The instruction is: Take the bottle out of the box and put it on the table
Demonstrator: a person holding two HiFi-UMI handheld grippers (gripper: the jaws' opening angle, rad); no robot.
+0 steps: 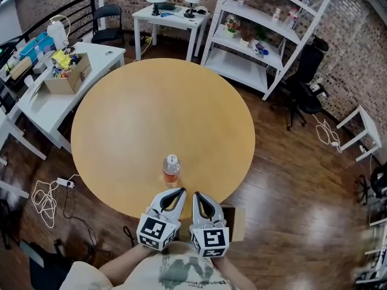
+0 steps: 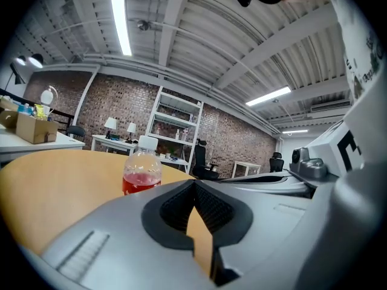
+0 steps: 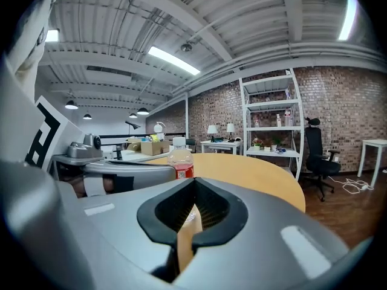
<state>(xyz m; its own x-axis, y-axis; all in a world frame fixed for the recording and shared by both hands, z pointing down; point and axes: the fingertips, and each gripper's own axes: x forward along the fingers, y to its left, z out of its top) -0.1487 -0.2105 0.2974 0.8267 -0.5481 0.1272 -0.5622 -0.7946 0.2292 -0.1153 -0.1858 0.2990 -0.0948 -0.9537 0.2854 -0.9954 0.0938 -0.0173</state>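
Left gripper (image 1: 182,190), right gripper (image 1: 196,194): fingers clenched, empty | bottle (image 1: 171,168) upright on table (image 1: 151,113)

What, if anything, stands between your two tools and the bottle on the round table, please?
Nothing visible does. The bottle stands upright on the round table, and only bare tabletop lies between it and the left tool and right tool, both shut and empty at the near edge.

Box (image 1: 237,221) largely hidden behind right gripper (image 1: 198,196)
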